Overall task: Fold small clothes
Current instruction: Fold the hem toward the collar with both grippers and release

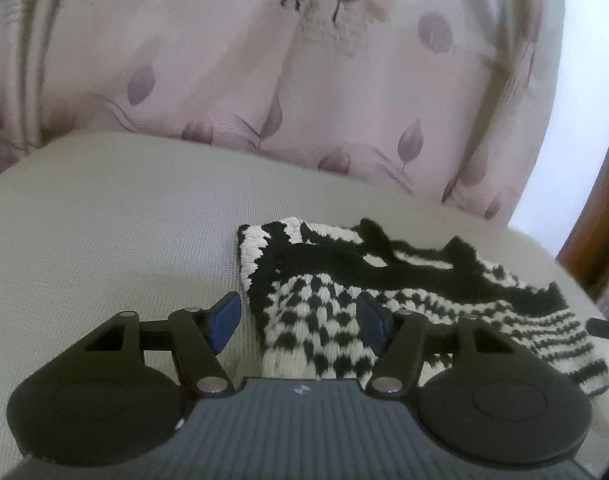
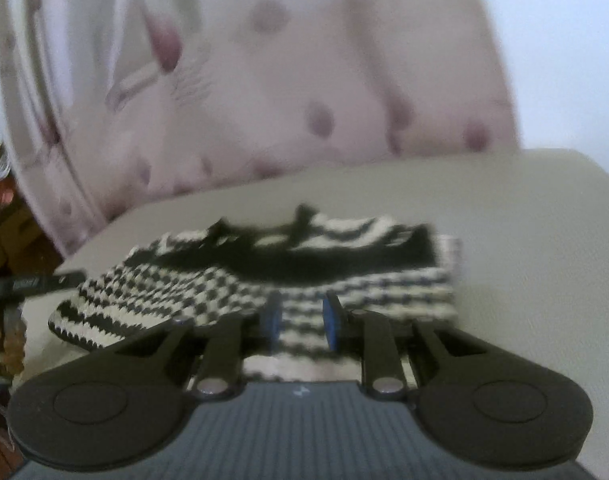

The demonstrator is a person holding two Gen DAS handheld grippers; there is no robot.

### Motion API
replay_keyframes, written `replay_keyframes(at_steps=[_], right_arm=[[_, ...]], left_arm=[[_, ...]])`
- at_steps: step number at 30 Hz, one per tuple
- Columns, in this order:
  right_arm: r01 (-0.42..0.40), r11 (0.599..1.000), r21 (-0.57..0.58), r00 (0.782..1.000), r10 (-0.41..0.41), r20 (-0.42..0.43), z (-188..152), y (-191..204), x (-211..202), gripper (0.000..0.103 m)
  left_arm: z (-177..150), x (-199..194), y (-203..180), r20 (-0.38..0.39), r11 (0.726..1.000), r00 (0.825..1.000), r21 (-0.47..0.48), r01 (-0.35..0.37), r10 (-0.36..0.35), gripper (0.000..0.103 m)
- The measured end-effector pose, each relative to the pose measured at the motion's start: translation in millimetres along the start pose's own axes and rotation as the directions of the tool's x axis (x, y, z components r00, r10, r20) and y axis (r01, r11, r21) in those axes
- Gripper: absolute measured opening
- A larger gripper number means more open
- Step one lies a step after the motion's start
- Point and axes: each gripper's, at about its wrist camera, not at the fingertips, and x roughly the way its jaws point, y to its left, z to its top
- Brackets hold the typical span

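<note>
A small knitted garment (image 1: 344, 280), black and cream in checks and stripes, lies folded on a beige cushion (image 1: 124, 220). My left gripper (image 1: 300, 322) stands open low over its near left corner. The checked knit lies between the blue pads (image 1: 226, 320), which do not press on it. The right wrist view is blurred. There the same garment (image 2: 304, 264) lies ahead, and my right gripper (image 2: 302, 322) hangs over its near striped edge. Its pads (image 2: 331, 322) stand a narrow gap apart, with striped knit showing through the gap and no pinch visible.
A pale pink cloth with leaf prints (image 1: 224, 80) hangs behind the cushion. Brown wood (image 1: 600, 220) stands at the right edge. A dark strap (image 2: 28, 282) and cluttered things (image 2: 8, 240) lie past the cushion's left edge. Bare cushion (image 2: 524, 220) stretches right of the garment.
</note>
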Motion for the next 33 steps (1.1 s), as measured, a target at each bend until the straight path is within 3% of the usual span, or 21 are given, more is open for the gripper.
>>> replay_keyframes(at_steps=[1,3,4,5,6,10,15,16,17,18,19,20,22,24,26,30,33], right_arm=[[0.019,1.000,-0.025,1.000,-0.019,-0.013,-1,5,11,0.023],[0.037,0.997,-0.066,0.999,-0.039,-0.037,-4,12,30,0.023],[0.034,0.996,-0.077,0.998,-0.037,-0.047,-7,14,38,0.023],[0.028,0.997,-0.078,0.998,-0.032,-0.055,-12,15,45,0.022],[0.024,0.997,-0.074,0.998,-0.028,-0.054,-16,15,48,0.022],[-0.032,0.999,-0.019,1.000,0.032,-0.001,-28,5,42,0.022],[-0.106,0.991,0.081,0.994,0.105,0.017,-32,-13,44,0.022],[-0.109,0.991,0.084,0.994,0.108,0.016,-32,-14,44,0.022],[-0.111,0.990,0.085,0.994,0.110,0.017,-32,-14,44,0.022],[-0.114,0.990,0.088,0.993,0.113,0.018,-32,-15,44,0.022],[-0.116,0.989,0.093,0.993,0.115,0.020,-32,-16,44,0.022],[-0.118,0.988,0.097,0.993,0.116,0.021,-32,-16,44,0.022],[-0.118,0.988,0.096,0.993,0.117,0.023,-32,-15,44,0.022],[-0.116,0.989,0.092,0.993,0.115,0.023,-33,-15,44,0.022],[-0.117,0.989,0.093,0.993,0.115,0.025,-33,-15,44,0.022],[-0.116,0.989,0.091,0.993,0.114,0.027,-33,-16,45,0.022],[-0.109,0.991,0.081,0.994,0.107,0.029,-34,-15,44,0.023]], left_arm=[[5,10,0,-0.036,1.000,0.999,0.009,0.014,-0.014,0.066],[14,32,2,-0.134,1.000,0.991,-0.008,0.024,-0.025,0.058],[16,41,5,-0.171,0.998,0.984,-0.036,0.045,-0.051,0.030],[16,47,7,-0.198,0.996,0.977,-0.061,0.066,-0.077,0.012],[17,48,9,-0.196,0.994,0.977,-0.081,0.066,-0.081,0.012],[12,15,21,-0.035,0.988,0.999,-0.148,-0.034,0.030,0.013],[-9,27,16,-0.104,0.996,0.992,-0.045,-0.080,0.075,0.023],[-10,26,13,-0.077,0.996,0.994,-0.038,-0.086,0.082,0.028],[-10,22,9,-0.046,0.994,0.994,-0.026,-0.103,0.101,0.051],[-9,17,6,-0.013,0.993,0.993,-0.022,-0.117,0.117,0.064],[-8,9,4,0.025,0.992,0.992,-0.034,-0.121,0.122,0.085],[-6,1,4,0.066,0.992,0.991,-0.052,-0.114,0.118,0.092],[0,-9,0,0.126,0.994,0.987,-0.049,-0.098,0.103,0.090],[6,-8,-6,0.135,0.993,0.984,-0.023,-0.113,0.115,0.086],[8,0,-4,0.096,0.994,0.989,-0.033,-0.108,0.111,0.073],[6,27,9,-0.006,0.990,0.994,-0.092,-0.110,0.110,0.070],[-4,45,18,-0.084,0.993,0.995,-0.102,-0.061,0.052,0.064]])
